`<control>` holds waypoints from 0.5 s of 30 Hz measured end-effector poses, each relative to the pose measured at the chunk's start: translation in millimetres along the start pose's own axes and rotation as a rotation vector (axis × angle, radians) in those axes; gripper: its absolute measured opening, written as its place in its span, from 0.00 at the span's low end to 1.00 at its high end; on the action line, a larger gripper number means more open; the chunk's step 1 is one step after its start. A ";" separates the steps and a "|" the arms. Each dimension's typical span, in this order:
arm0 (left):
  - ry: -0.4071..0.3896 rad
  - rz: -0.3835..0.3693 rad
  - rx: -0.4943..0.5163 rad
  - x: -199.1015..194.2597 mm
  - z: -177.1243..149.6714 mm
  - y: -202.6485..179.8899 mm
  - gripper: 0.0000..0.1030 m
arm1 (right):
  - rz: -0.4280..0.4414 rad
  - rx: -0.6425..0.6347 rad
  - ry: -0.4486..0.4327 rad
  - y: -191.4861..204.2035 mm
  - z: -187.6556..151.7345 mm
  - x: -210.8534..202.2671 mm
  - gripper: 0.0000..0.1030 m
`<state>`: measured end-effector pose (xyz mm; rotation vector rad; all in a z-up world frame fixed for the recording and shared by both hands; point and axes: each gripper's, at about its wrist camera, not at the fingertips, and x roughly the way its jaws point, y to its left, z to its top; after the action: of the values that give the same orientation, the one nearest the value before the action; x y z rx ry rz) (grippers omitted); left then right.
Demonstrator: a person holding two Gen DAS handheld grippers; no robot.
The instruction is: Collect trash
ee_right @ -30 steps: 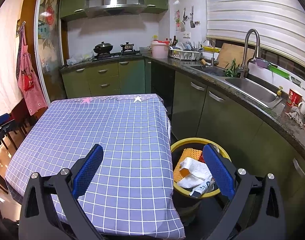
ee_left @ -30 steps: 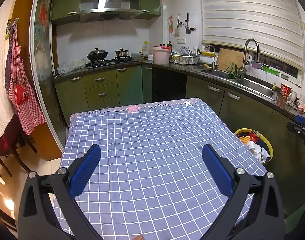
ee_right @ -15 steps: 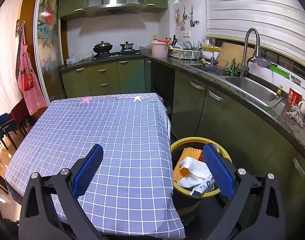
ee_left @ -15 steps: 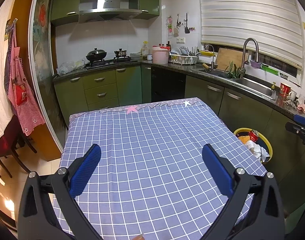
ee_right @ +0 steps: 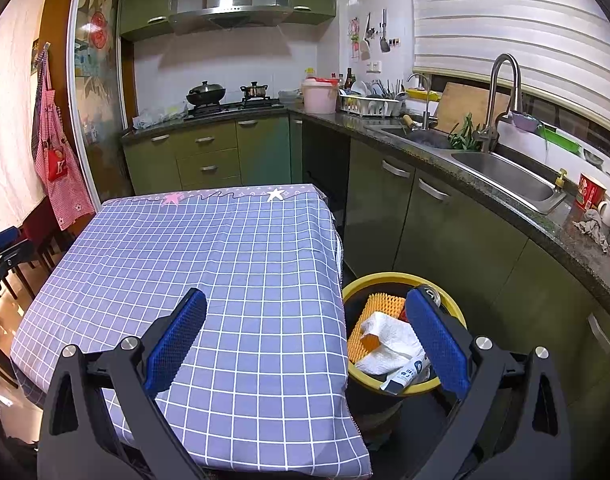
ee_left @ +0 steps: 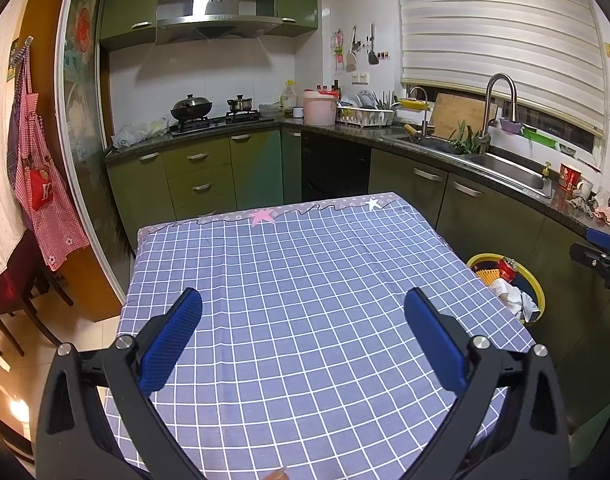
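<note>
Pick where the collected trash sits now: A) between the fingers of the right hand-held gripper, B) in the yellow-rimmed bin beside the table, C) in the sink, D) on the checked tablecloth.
B: the crumpled white paper and red can lie inside the yellow-rimmed bin; the checked tablecloth is bare.

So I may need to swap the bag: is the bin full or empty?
Nearly full: the yellow-rimmed bin holds crumpled paper, a can and wrappers up near its rim.
</note>
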<state>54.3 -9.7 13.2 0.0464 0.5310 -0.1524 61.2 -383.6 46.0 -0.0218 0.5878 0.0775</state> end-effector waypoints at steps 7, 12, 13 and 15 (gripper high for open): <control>0.004 -0.003 0.004 1.1 -1.1 -0.2 0.94 | 0.001 0.000 0.002 2.6 -3.7 2.8 0.95; 0.007 -0.003 0.005 2.0 -0.7 -0.2 0.94 | 0.002 0.001 0.004 2.2 -3.6 2.9 0.95; 0.008 -0.003 0.005 2.0 -1.0 -0.1 0.94 | 0.002 0.000 0.004 3.5 -4.6 3.4 0.95; 0.009 -0.002 0.008 2.6 -0.8 -0.4 0.94 | 0.003 0.001 0.004 3.1 -4.6 3.8 0.95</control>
<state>56.0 -10.4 11.3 0.0540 0.5395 -0.1565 61.5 -380.4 40.1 -0.0204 0.5919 0.0799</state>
